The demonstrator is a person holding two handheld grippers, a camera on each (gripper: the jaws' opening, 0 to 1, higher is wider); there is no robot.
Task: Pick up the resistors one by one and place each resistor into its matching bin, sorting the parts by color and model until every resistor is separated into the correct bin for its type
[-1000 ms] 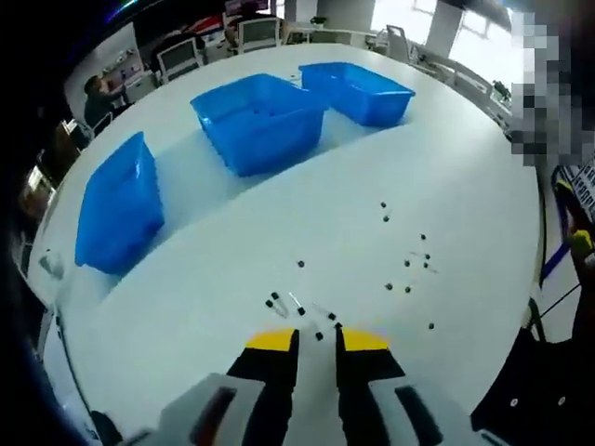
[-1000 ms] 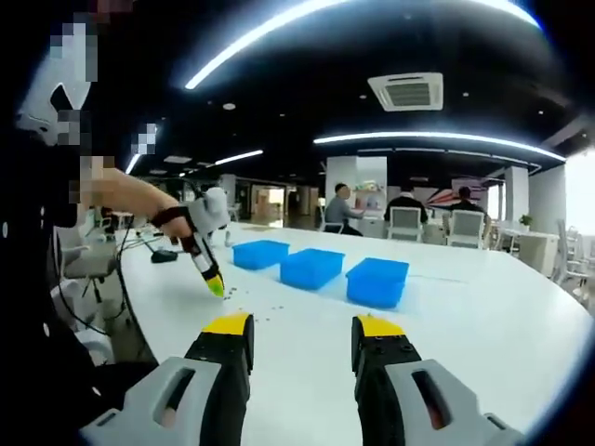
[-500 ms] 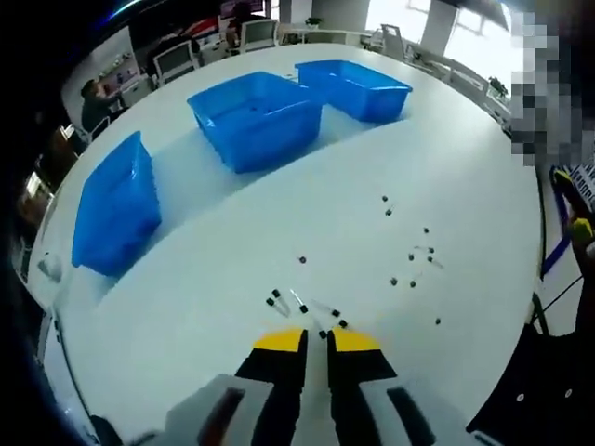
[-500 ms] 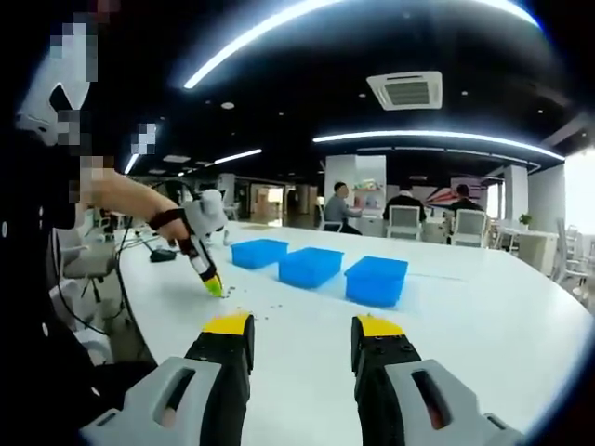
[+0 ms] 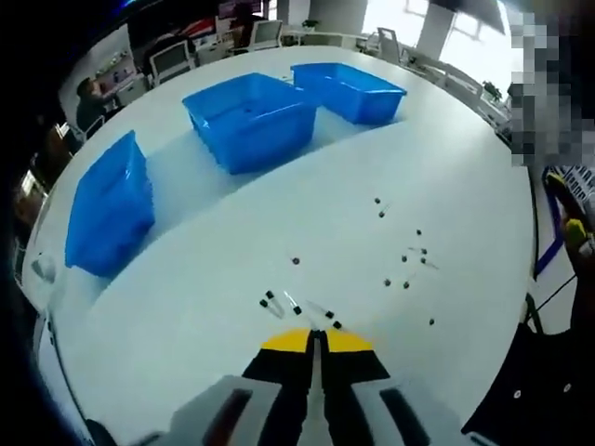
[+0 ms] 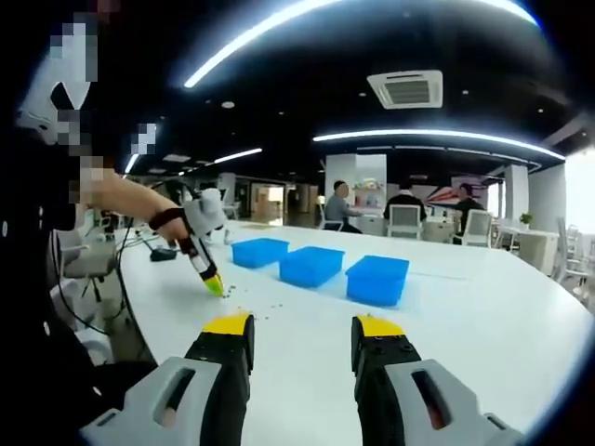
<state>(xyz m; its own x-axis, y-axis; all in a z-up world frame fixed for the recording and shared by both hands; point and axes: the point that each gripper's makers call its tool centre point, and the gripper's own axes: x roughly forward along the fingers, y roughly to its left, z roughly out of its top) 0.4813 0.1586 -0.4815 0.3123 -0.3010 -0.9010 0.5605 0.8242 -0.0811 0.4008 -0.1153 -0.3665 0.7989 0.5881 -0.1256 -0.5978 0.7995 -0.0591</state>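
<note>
Left gripper view: L tool (image 5: 316,340) tips together, grasped resistor unclear.

An open office with a dark ceiling (image 6: 307,65), long curved light strips (image 6: 437,137) and a square air vent (image 6: 406,90). White chairs (image 6: 404,223) stand beyond the white surface (image 6: 483,297) (some occupied), by bright windows (image 5: 395,11).

Small dark resistors (image 5: 405,260) lie scattered loose on the white table, some in a cluster just ahead of the yellow jaw tips, others spread to the right. Three open blue bins stand well beyond them: one (image 5: 107,206) at left, one (image 5: 249,121) in the middle, one (image 5: 351,90) farthest.
</note>
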